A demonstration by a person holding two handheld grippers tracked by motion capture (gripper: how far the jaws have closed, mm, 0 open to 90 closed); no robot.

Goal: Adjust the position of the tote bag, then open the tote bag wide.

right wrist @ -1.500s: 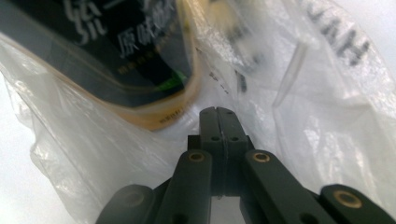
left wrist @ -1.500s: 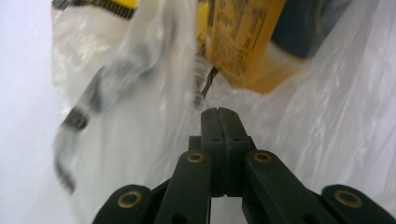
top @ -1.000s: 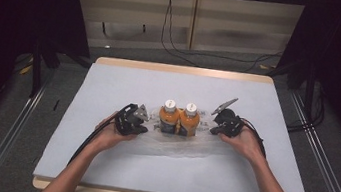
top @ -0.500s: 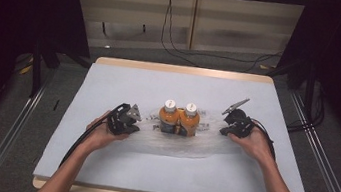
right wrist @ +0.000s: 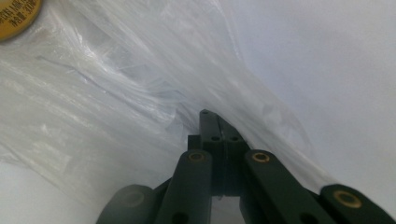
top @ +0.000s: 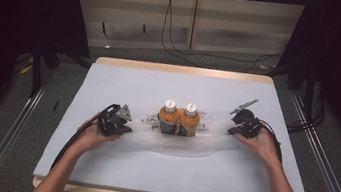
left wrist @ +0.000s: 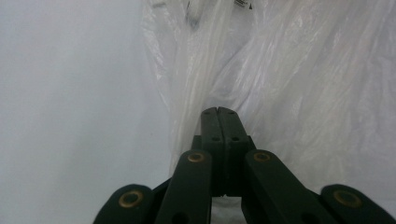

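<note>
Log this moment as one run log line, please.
left gripper: shut on plastic bag | right gripper: shut on plastic bag | two bottles: upright, mid-table

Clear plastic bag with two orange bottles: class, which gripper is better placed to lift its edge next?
Neither clearly, perhaps the left. Left gripper and right gripper are each shut on an end of the plastic bag; the left sits slightly nearer the orange bottles.

So the count here: two orange bottles with white caps, one clear plastic bag, two handheld grippers, one white-covered table.
</note>
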